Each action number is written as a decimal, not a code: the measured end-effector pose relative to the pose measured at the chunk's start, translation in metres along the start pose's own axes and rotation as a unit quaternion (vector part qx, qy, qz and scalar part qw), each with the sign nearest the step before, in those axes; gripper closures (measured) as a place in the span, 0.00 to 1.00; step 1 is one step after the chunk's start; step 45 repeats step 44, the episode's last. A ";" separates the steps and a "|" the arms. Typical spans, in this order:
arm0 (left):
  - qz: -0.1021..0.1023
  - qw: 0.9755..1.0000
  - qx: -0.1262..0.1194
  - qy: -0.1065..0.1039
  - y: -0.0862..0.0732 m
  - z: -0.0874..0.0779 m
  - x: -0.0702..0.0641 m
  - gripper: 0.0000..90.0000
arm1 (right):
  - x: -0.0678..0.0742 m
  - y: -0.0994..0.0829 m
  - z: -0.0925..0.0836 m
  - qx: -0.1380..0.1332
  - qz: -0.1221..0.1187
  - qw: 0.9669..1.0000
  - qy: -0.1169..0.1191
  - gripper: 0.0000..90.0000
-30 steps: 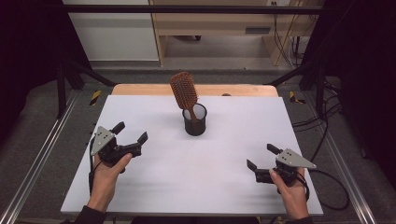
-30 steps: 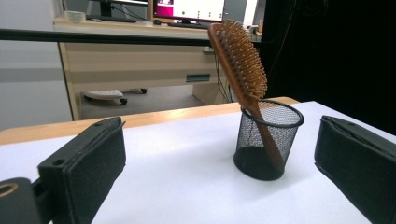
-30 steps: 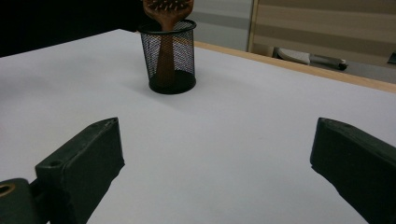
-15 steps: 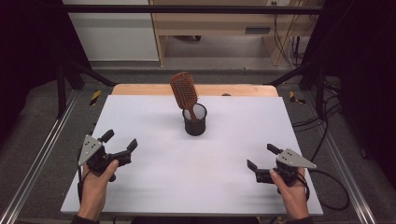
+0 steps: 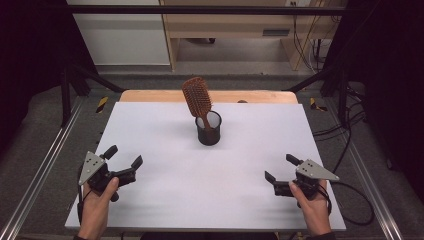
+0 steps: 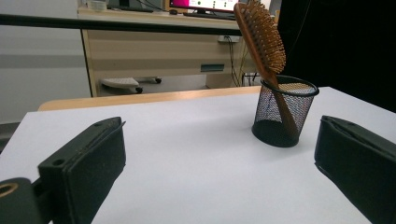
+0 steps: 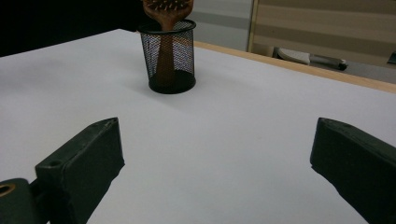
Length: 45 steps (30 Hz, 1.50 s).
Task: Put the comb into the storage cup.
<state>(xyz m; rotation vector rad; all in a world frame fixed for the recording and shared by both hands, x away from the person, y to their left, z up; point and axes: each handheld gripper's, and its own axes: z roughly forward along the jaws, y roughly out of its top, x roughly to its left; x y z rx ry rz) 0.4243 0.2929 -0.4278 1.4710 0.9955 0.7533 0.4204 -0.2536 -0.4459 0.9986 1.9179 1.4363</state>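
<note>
- Wooden paddle hairbrush point(image 5: 198, 98) stands handle-down in a black wire-mesh cup point(image 5: 208, 129), leaning up and to the left over the rim in the high view; the cup sits on the white worktop point(image 5: 215, 200), in its far half, roughly midway between the sides.
- In the left gripper view the hairbrush point(image 6: 261, 37) shows its bristled face, and the handle can be seen through the mesh of the cup point(image 6: 283, 112) down to the base.
- Left tongs point(image 5: 123, 156) sit near the front left corner of the worktop, held in the person's left hand point(image 5: 98, 199); the jaws are spread wide, with nothing between them and nothing touched.
- Right tongs point(image 5: 282, 168) sit near the front right corner, held in the right hand point(image 5: 310, 202); the jaws are likewise wide apart and empty.
- Both tongs are well apart from the cup and from each other.
- In the right gripper view the top of the hairbrush point(image 7: 167, 8) is cut off by the upper edge, so just the lower part of the head and the handle inside the cup point(image 7: 170, 55) show.
- Writing on the bright screen at the top of the left gripper view is too small to read; I can make out no brand or label on the brush, cup or tongs.
</note>
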 end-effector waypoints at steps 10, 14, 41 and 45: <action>0.007 1.000 0.008 -0.004 -0.006 -0.002 -0.002 0.02 | 0.000 0.000 0.000 0.001 -0.002 1.000 0.001 0.03; 0.008 1.000 0.009 -0.004 -0.009 -0.002 -0.001 0.02 | 0.000 0.000 0.000 0.002 -0.003 1.000 0.000 0.03; 0.011 0.999 0.006 -0.037 -0.026 -0.003 -0.009 0.03 | -0.002 -0.001 -0.001 -0.005 -0.002 1.000 -0.014 0.04; 0.011 0.999 0.002 -0.036 -0.026 -0.003 -0.009 0.03 | -0.003 -0.001 -0.002 -0.009 0.000 1.000 -0.016 0.04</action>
